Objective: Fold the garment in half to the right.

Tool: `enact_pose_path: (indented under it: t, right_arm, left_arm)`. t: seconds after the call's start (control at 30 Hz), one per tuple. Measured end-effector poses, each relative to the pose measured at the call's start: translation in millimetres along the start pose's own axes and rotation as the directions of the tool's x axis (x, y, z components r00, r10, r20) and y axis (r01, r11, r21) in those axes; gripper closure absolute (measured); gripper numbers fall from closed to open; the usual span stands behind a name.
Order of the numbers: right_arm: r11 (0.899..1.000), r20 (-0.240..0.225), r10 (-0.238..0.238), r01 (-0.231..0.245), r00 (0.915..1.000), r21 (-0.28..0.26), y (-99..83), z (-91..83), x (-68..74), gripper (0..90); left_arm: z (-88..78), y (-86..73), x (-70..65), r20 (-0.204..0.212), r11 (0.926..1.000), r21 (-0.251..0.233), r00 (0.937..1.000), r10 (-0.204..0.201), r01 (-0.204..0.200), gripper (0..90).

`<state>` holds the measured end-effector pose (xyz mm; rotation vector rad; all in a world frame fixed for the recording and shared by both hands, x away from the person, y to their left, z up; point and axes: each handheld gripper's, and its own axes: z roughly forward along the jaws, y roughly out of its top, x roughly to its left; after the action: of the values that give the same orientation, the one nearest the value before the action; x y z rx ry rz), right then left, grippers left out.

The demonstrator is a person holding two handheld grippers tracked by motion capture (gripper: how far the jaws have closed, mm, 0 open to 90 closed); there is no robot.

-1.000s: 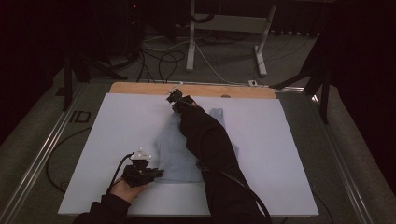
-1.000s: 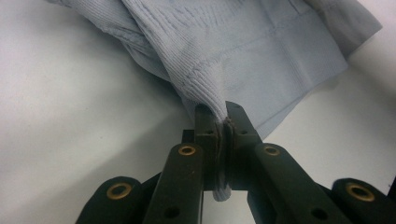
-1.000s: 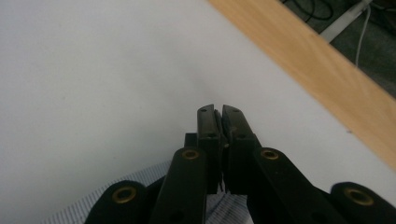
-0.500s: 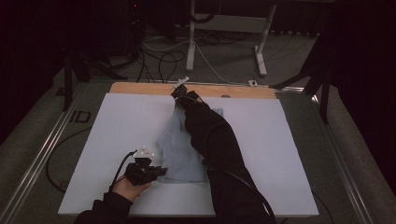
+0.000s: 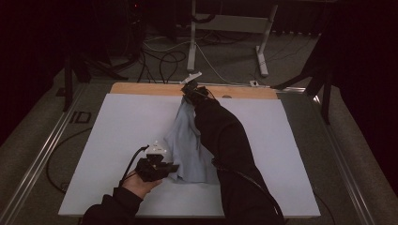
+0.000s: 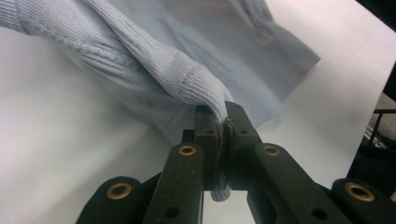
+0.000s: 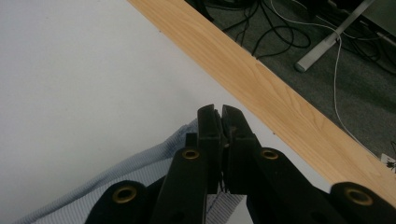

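High view, floor cables [image 5: 162, 58], desk frame [image 5: 225, 23]

Garment [image 5: 187, 145] on table [image 5: 108, 140], between grippers

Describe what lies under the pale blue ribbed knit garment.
The white table sheet shows around the pale blue ribbed knit garment. Anything beneath its middle is covered by the fabric and the dark sleeve.

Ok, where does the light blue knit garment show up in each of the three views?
High view: light blue garment stretched mid-table between both grippers.
Left gripper view: fills the upper half, ribbed cuff pinched in the jaws.
Right gripper view: bottom left, running under the shut jaws.
Shared landmark: the white table surface.
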<state>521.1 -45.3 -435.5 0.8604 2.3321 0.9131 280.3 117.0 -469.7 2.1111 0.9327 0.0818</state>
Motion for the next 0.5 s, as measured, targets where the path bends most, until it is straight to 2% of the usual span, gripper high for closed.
enact_pose_path:
  t: [0.3, 0.5]
  right_arm:
    - [0.999, 0.003, 0.013, -0.013, 0.9999, -0.03, -6.2, -15.8, -12.6, 87.8]
    - [0.998, 0.003, 0.045, -0.045, 0.999, -0.05, -14.9, -25.4, -23.2, 87.9]
  left_arm:
    - [7.0, 15.8, -13.8, 0.018, 0.9991, 0.01, 0.9989, 0.042, -0.042, 86.7]
    - [13.7, 23.6, -21.8, 0.034, 0.998, 0.019, 0.9976, 0.06, -0.061, 86.8]
